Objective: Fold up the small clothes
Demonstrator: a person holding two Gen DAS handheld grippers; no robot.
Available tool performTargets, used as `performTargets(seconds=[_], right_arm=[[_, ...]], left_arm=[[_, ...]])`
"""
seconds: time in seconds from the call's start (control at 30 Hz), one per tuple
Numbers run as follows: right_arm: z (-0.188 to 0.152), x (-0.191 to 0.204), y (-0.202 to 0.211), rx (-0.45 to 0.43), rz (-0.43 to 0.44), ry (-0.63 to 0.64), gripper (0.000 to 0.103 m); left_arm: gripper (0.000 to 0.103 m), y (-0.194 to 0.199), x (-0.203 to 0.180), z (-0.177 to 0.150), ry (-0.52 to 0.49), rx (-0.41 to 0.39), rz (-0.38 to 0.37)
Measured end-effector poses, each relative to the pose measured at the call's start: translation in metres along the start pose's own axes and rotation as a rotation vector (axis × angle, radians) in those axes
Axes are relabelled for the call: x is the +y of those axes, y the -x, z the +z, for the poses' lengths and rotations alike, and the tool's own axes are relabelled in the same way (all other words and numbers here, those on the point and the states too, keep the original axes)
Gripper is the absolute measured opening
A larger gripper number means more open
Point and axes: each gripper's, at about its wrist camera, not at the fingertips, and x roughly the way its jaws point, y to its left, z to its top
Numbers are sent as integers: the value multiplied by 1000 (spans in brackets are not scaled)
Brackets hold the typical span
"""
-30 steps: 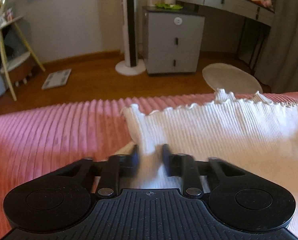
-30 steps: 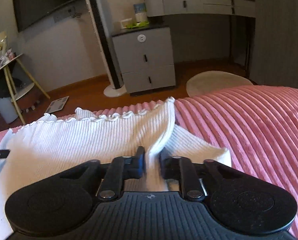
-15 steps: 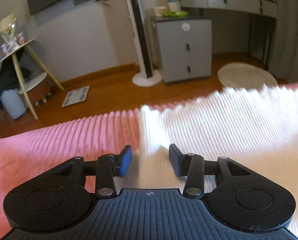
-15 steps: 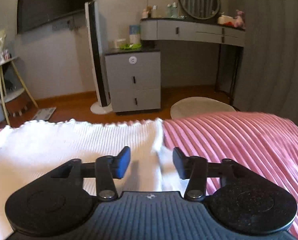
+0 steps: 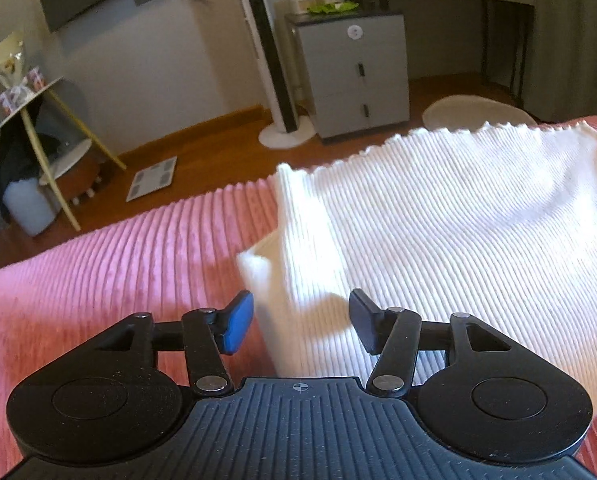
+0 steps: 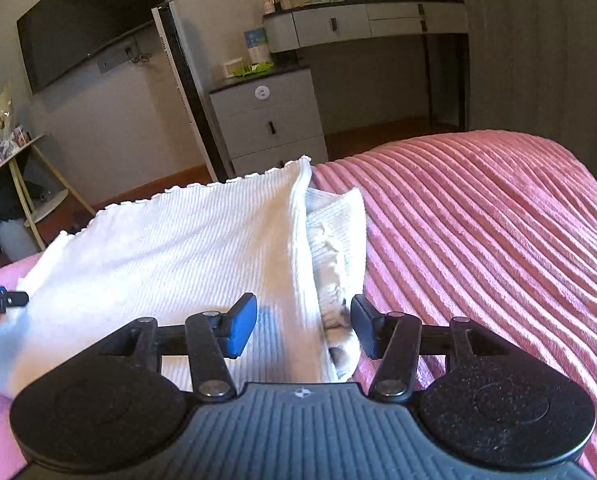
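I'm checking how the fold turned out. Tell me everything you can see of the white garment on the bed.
The white garment is a ribbed knit with a scalloped far hem. It lies flat on the pink ribbed bedspread, a sleeve-like part tucked under its right edge. The left gripper and right gripper are opening over its near corners, pads clear of the cloth.

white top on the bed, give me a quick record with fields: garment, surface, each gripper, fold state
garment: white top, ribbed, wavy hem at the far edge
surface: pink bedspread
left gripper: jaws opening, pads off the cloth, over the top's left edge
right gripper: jaws opening, pads off the cloth, over the top's right edge
fold state: lying flat, a sleeve sticking out on the right
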Motion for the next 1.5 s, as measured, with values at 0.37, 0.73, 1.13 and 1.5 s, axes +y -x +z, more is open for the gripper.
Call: performTargets(seconds=[0.37, 0.73, 1.13, 1.5], right_arm=[[-5, -15, -10, 50, 44, -103, 63], [0, -30, -19, 52, 90, -234, 69], [26, -49, -66, 67, 252, -428, 50], [18, -50, -80, 93, 309, -384, 37]], left_arm=[[77, 1, 30, -21, 113, 41, -58], [79, -1, 64, -36, 291, 74, -212], [69, -44, 66, -14, 450, 79, -365], [64, -38, 74, -26, 432, 38, -368]])
